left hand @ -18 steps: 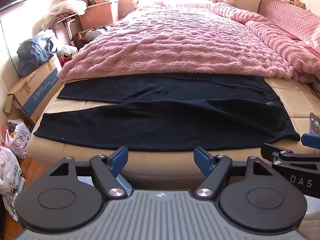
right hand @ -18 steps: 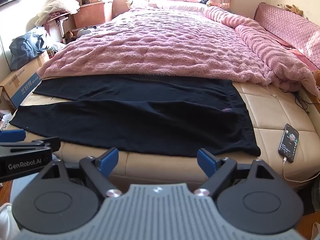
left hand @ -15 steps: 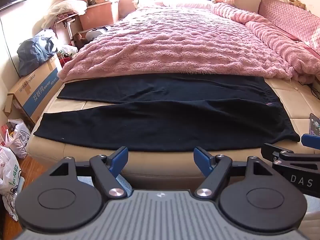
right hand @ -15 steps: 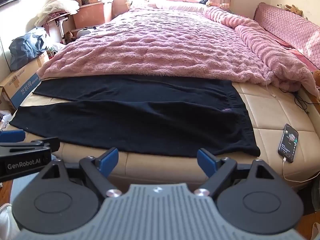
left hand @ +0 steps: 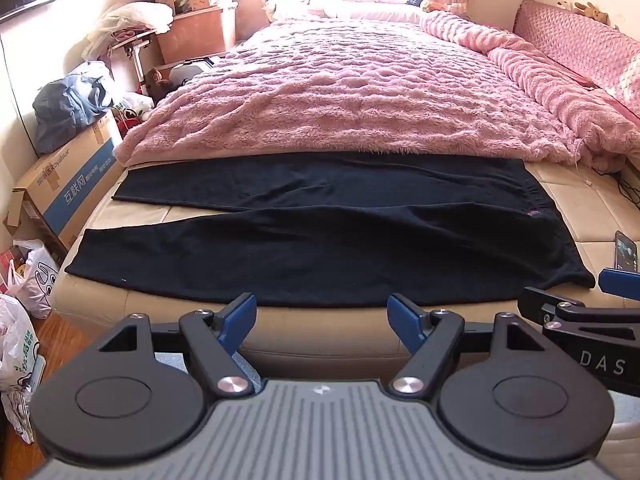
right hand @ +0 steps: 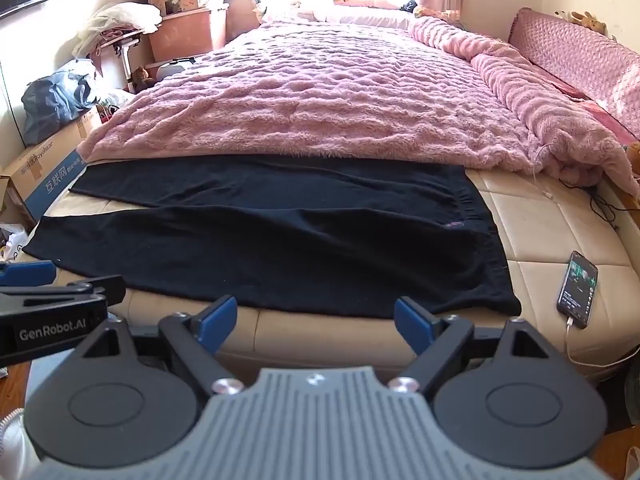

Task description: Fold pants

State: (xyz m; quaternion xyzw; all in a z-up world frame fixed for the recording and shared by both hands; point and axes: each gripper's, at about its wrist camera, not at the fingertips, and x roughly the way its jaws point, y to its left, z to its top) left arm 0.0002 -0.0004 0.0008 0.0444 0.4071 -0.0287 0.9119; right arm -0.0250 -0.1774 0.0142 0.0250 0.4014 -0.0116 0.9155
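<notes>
Black pants (left hand: 320,240) lie spread flat across the foot of the beige mattress (left hand: 120,216), waistband to the right, the two legs reaching left. They also show in the right wrist view (right hand: 280,248). My left gripper (left hand: 322,316) is open and empty, held just before the mattress's near edge, short of the pants. My right gripper (right hand: 316,318) is open and empty, beside it at the same edge. Each gripper shows at the side of the other's view.
A pink fluffy blanket (left hand: 360,92) covers the bed beyond the pants. A phone (right hand: 578,288) on a white cable lies on the mattress right of the waistband. Cardboard boxes (left hand: 68,184), bags (left hand: 20,320) and clutter stand on the floor at the left.
</notes>
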